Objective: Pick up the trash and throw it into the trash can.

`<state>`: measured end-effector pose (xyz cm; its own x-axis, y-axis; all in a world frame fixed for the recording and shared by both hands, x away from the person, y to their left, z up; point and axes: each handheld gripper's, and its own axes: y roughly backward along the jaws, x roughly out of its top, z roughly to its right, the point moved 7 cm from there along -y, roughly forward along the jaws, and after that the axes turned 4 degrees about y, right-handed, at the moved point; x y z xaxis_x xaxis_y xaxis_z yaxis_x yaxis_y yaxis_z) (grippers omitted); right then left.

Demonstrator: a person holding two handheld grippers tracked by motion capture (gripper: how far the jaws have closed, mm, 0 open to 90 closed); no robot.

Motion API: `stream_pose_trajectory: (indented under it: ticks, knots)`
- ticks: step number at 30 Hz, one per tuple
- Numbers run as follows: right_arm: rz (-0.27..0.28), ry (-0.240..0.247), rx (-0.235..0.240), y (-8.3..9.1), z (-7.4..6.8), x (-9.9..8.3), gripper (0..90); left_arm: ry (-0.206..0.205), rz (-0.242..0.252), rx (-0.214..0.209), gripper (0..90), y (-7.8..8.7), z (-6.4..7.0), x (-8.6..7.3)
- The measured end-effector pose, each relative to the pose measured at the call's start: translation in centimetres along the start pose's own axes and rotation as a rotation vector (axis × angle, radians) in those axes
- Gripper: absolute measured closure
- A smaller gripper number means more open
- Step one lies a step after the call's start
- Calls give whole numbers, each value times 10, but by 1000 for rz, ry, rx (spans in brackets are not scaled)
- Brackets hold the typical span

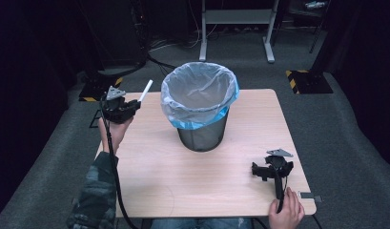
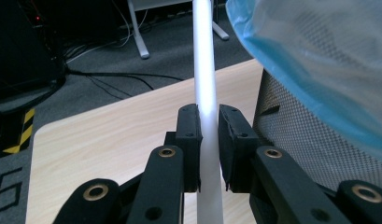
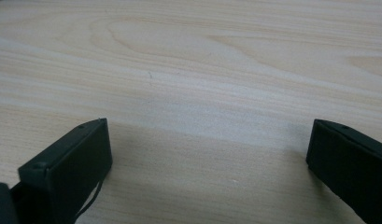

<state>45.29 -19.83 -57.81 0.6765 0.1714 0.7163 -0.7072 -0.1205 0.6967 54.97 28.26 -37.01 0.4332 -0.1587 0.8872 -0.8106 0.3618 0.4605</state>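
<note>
Where the high view looks down on the wooden table (image 1: 154, 176): mesh bin (image 1: 203, 136) with a clear and blue liner (image 1: 198, 93) at centre. Left gripper (image 1: 130, 106) raised over the table's far left corner, clamped on a white tube (image 1: 145, 90) angled up toward the bin. Right gripper (image 1: 271, 169) low at the near right corner, a hand (image 1: 286, 212) behind it.

Left gripper view: pads (image 2: 188, 140) pressed onto the white tube (image 2: 205, 84) from both sides, tube running straight up between them; mesh bin (image 2: 300, 140) and liner (image 2: 319, 56) just beside, at right.

Right gripper view: jaws spread wide, holding nothing, bare table (image 3: 202, 70) between and beyond them.
</note>
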Motion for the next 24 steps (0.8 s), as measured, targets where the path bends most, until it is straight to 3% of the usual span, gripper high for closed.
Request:
stream_pose_trajectory:
  ticks: [24]
  knots:
    - [0, 0, 0, 0, 0, 0, 0, -16, 37, -32, 788, 2, 7, 39]
